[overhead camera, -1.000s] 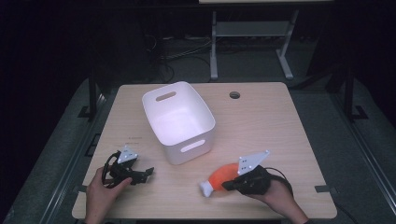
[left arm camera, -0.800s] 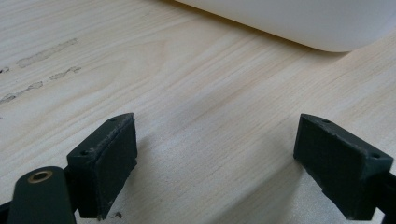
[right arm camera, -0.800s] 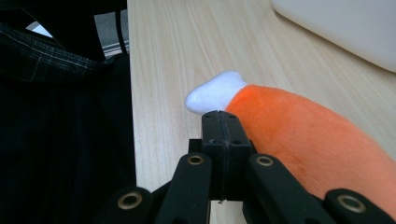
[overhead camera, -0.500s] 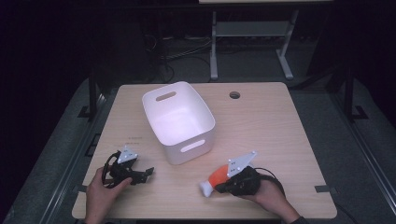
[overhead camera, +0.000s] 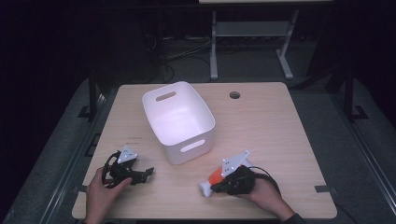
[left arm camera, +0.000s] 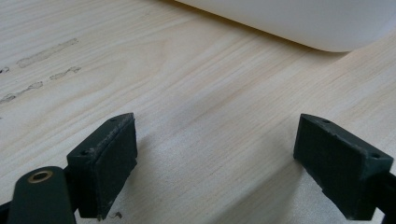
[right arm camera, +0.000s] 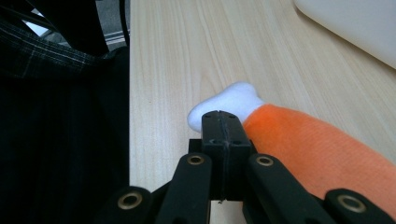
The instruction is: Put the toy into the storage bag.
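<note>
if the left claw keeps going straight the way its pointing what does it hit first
Probably the white bin. The left claw, jaws open and empty, points across bare tabletop toward the bin's lower wall. Nothing lies between them, though the exact line is hard to judge.

In the right gripper view, the orange and white soft toy [right arm camera: 322,144] was cut by the lower right edge, and the right tool [right arm camera: 225,122] hid part of its white end. The white bin [left arm camera: 299,21] in the left gripper view was cut by the top edge. In the high view, the right hand [overhead camera: 261,189] covered most of its tool.
</note>
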`<state>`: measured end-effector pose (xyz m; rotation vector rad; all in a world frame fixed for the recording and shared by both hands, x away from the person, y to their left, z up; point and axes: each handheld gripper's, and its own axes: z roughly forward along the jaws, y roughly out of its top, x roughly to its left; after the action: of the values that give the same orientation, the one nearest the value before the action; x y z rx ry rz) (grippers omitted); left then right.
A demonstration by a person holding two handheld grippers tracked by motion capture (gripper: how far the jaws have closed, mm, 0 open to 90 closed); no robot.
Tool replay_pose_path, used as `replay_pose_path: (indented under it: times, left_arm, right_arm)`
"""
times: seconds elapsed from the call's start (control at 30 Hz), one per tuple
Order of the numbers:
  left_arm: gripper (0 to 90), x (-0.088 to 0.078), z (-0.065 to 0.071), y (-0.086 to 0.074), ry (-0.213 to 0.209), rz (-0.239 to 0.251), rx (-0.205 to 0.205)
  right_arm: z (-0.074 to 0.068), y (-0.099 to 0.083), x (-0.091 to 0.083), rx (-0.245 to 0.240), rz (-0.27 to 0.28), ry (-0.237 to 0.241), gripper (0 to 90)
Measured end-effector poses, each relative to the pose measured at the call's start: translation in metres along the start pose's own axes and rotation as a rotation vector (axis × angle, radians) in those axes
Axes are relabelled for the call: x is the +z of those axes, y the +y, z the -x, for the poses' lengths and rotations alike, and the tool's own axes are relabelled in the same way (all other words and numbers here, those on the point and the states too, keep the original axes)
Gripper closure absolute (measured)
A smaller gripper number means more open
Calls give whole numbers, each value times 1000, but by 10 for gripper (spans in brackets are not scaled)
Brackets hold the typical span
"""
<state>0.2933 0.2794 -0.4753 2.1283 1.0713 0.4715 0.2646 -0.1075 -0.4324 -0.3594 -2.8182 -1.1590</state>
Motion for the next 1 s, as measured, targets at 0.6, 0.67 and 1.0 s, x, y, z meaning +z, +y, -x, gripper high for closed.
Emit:
replay_pose_path:
  times: [0.6,0.67,1.0]
  left_arm:
    - [128,0,0,0,0,-1,0]
    - [128,0,0,0,0,-1,0]
    - [128,0,0,0,0,-1,0]
  right_arm:
    - [10,8,7,-1,-11,-14,899]
    - [12,9,8,0,-11,-16,899]
    - [21,13,8,20,-12,-51,900]
